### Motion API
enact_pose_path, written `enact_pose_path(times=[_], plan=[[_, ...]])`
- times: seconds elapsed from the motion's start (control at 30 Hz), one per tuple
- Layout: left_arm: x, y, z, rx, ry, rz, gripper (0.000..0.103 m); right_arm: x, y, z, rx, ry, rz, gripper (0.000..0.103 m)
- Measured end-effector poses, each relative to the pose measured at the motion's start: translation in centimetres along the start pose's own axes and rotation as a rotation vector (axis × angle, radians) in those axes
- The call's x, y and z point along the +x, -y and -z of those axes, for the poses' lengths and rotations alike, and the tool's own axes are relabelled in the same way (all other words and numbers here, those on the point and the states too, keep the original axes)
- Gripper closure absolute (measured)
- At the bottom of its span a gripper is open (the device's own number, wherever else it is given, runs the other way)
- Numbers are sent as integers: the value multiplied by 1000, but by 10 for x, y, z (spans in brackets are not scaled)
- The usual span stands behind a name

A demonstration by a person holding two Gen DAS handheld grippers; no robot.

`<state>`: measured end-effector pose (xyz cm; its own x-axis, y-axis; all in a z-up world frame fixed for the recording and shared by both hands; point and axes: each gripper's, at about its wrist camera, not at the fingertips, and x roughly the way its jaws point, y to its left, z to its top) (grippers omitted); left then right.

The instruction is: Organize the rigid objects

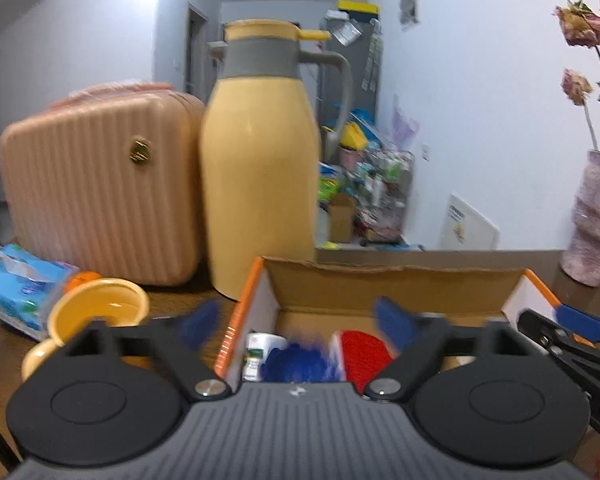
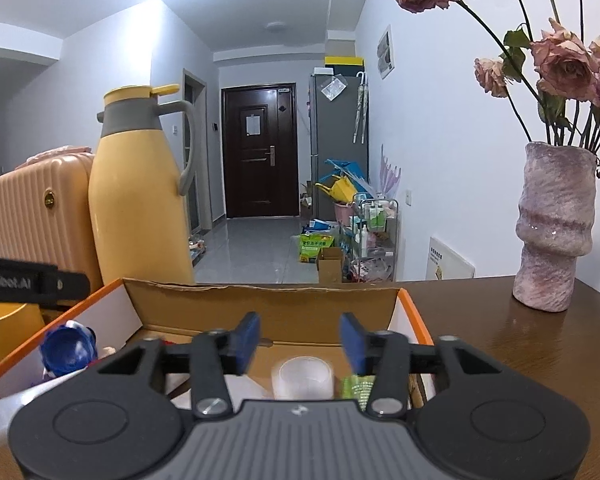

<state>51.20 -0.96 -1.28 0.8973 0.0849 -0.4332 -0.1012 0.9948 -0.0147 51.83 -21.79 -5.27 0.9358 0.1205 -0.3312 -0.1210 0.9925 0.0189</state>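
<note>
An open cardboard box (image 1: 380, 270) with orange rims sits on the brown table. My left gripper (image 1: 298, 320) hangs open and wide over its left part, with nothing between the fingers. Below it lie a small white bottle (image 1: 256, 354), a blurred blue object (image 1: 296, 364) and a red item (image 1: 364, 356). My right gripper (image 2: 300, 342) is open over the same box (image 2: 260, 292), above a translucent round cup (image 2: 303, 376) and a green packet (image 2: 356, 388). A blue toy (image 2: 66, 350) rests in the box's left corner. The right gripper's blue pad (image 1: 580, 322) shows at the left wrist view's right edge.
Behind the box stand a tall yellow thermos jug (image 1: 260, 160) and a pink ribbed case (image 1: 100, 184). Yellow cups (image 1: 100, 312) and a blue tissue pack (image 1: 16, 284) lie to the left. A pink vase (image 2: 552, 232) with dried roses stands at the right. The table's far edge is just behind the box.
</note>
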Motion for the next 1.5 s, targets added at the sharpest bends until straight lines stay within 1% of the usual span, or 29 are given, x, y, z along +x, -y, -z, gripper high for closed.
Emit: enact_pose_path(times=[0.03,0.07,0.1,0.17,0.33,0.53,0.83,1.17,1.5], plan=[[-3,-1,0,1,20,-6,1,-1,0,0,2,5,3,31],[-4,-1,0,2,27,-4,0,-3,1,0,6,14,12,15],[-5,-2,0,0,31,-7,0,-5,1,-1,10,28,21,7],[-4,-4,0,-11,32,-18,0,-6,3,-2,18,39,30,0],[1,-7,0,-29,13,-35,0,-5,5,-1,25,36,43,0],[2,-9,1,-27,12,-44,0,-6,4,0,29,36,56,0],[-5,-7,5,-22,25,-50,0,-24,2,3,21,62,74,0],[-35,-13,17,-28,39,-64,0,-54,-1,11,18,88,78,0],[-78,-21,45,-7,53,-61,0,-100,-5,30,-8,95,76,0]])
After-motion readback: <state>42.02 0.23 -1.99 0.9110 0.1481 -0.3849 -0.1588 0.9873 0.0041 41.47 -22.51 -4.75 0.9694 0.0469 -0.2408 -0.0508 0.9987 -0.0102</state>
